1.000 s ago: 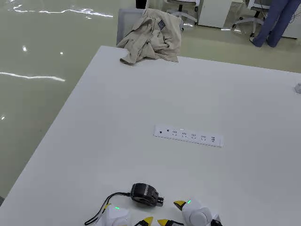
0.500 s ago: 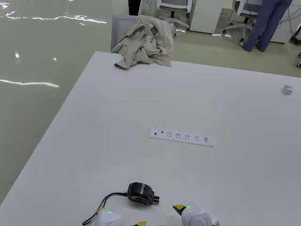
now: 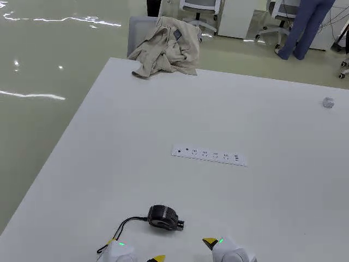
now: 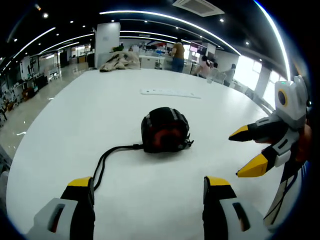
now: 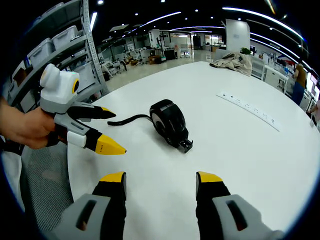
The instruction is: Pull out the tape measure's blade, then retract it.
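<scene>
Tape measure (image 3: 164,218): black, shows red face (image 4: 162,137) in left gripper view, blade hook (image 5: 185,145) in right; left gripper (image 4: 148,181), right gripper (image 5: 160,177) jaws gaping, empty.

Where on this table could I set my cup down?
The wide stretch between the power strip and the jacket is bare, as is the right side of the table up to the small grey object. Crowded at the near edge: tape measure, left tool, right tool.
</scene>
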Demonstrator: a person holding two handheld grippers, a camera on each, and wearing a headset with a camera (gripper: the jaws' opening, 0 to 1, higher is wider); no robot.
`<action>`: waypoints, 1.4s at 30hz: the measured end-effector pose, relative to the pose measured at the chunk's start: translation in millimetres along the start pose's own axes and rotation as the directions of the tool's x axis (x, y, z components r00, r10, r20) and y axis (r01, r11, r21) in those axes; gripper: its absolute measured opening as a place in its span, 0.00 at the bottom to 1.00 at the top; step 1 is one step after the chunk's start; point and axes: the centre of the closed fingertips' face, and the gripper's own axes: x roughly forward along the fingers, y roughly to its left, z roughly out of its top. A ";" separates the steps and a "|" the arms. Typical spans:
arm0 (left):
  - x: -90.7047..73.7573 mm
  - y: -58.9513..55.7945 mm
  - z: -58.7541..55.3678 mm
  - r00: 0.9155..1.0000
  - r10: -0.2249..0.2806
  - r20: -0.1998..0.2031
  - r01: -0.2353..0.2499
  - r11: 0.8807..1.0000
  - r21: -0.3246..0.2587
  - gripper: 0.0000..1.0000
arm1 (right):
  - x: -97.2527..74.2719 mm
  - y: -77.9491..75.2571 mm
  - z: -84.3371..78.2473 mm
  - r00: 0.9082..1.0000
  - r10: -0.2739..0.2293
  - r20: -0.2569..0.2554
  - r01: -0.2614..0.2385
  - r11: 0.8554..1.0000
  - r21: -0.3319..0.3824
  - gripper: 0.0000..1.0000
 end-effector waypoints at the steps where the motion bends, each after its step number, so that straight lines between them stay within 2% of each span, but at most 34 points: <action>1: -0.8 0.5 0.1 1.000 -0.001 0.002 0.001 1.000 0.000 0.88 | -1.4 0.4 0.4 1.000 -0.001 0.001 0.001 1.000 0.000 0.58; 11: -9.2 4.1 -2.8 1.000 -0.008 0.002 0.008 1.000 0.004 0.88 | -13.5 9.6 -2.8 1.000 -0.009 0.002 0.009 1.000 0.008 0.59; 27: -26.6 5.9 -15.4 1.000 -0.029 -0.010 0.029 1.000 0.006 0.89 | -33.4 27.8 -8.9 1.000 -0.016 -0.004 0.016 1.000 -0.001 0.63; 35: -35.4 8.0 -14.2 0.999 -0.035 -0.002 0.035 0.999 0.009 0.89 | -41.2 33.0 -11.4 1.000 -0.020 -0.007 0.020 1.000 0.011 0.65; 42: -40.0 6.7 -14.5 0.999 -0.049 -0.003 0.049 0.999 0.011 0.90 | -51.0 36.8 -24.8 0.999 -0.037 -0.017 0.037 0.999 0.031 0.68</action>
